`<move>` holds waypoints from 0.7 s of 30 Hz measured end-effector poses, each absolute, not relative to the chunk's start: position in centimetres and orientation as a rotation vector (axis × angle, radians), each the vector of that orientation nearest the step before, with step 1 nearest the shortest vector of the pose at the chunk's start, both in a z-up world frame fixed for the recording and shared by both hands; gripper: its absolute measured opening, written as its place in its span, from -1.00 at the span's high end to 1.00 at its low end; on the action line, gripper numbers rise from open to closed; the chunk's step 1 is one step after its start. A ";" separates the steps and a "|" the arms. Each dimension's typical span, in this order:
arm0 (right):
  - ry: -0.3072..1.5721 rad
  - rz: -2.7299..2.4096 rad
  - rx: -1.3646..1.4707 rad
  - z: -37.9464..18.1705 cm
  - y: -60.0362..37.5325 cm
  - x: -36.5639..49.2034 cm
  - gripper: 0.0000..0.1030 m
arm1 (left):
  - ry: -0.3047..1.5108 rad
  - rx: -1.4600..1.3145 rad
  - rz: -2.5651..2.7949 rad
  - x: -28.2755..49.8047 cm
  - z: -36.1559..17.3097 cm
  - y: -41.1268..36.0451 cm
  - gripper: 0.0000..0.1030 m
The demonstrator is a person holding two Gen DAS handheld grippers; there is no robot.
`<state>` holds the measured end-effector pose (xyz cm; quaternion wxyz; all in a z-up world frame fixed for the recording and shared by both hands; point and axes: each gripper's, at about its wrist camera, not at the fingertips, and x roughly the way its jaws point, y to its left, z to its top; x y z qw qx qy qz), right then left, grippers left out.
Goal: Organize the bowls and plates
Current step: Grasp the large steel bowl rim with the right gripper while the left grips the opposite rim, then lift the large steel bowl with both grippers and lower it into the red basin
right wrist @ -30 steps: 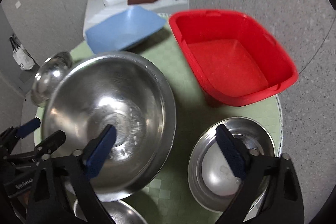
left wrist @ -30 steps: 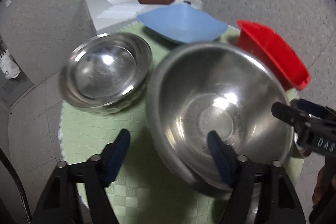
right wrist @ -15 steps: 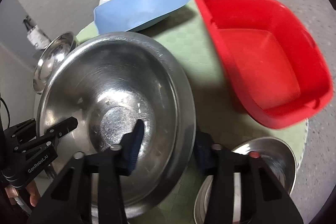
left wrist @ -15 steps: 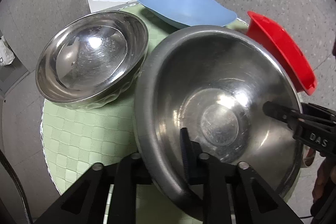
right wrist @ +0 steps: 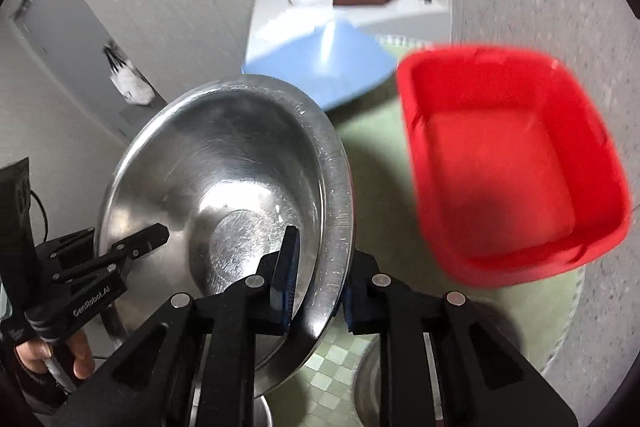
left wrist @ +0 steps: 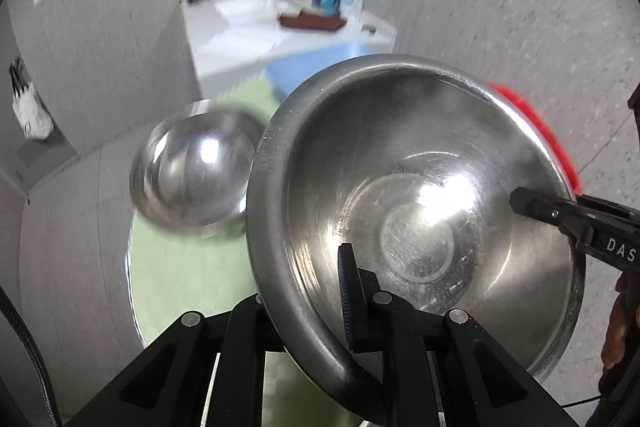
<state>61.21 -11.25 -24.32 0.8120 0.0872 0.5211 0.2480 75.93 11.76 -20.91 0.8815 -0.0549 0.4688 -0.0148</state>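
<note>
Two grippers clamp one big steel bowl (left wrist: 420, 195) by opposite sides of its rim and hold it tilted above the green mat (left wrist: 180, 279) — the left gripper (left wrist: 316, 311) at the near-left edge, the right gripper (right wrist: 316, 287) across from it. A smaller steel bowl (left wrist: 192, 171) sits on the mat to the left; a red tub (right wrist: 512, 163) and a blue plate (right wrist: 316, 67) lie beyond — both blurred.

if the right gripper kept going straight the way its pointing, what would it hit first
Probably nothing new: the right gripper is already clamped on the rim of the large steel bowl, so the bowl's wall lies directly ahead. Beyond it, depth is unclear.
</note>
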 end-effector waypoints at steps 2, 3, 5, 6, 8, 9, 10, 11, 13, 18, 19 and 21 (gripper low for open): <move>1.072 0.506 0.197 -23.0 -13.5 62.3 0.64 | 0.948 -0.106 -0.071 77.3 -19.2 9.7 0.78; 1.058 0.493 0.205 -22.7 -14.6 62.8 0.64 | 0.942 -0.101 -0.087 78.0 -18.7 8.9 0.78; 1.045 0.449 0.220 -22.3 -17.6 64.0 0.64 | 0.910 -0.065 -0.136 79.7 -17.6 5.8 0.77; 1.036 0.421 0.227 -22.3 -19.1 64.7 0.64 | 0.902 -0.042 -0.160 80.8 -17.3 4.2 0.77; 1.049 0.367 0.232 -22.8 -21.4 66.0 0.63 | 0.907 -0.022 -0.204 82.9 -17.5 2.3 0.77; 1.053 0.342 0.253 -23.2 -22.7 66.6 0.63 | 0.913 -0.014 -0.228 84.0 -17.7 1.1 0.77; 1.056 0.332 0.272 -23.6 -23.6 67.2 0.63 | 0.926 -0.004 -0.251 85.1 -18.2 -0.1 0.77; 1.074 0.314 0.291 -24.3 -24.7 67.7 0.63 | 0.939 -0.001 -0.267 86.0 -18.7 -0.9 0.77; 1.092 0.277 0.320 -25.7 -26.4 68.6 0.63 | 0.967 0.011 -0.298 87.7 -19.9 -2.4 0.77; 1.147 0.267 0.366 -28.5 -27.8 69.3 0.59 | 1.056 0.047 -0.301 91.4 -23.4 -5.0 0.77; 1.154 0.267 0.375 -29.0 -28.0 69.2 0.58 | 1.071 0.053 -0.295 92.0 -24.1 -5.3 0.77; 1.175 0.265 0.381 -30.0 -28.0 69.2 0.57 | 1.086 0.097 -0.276 93.2 -24.7 -5.9 0.77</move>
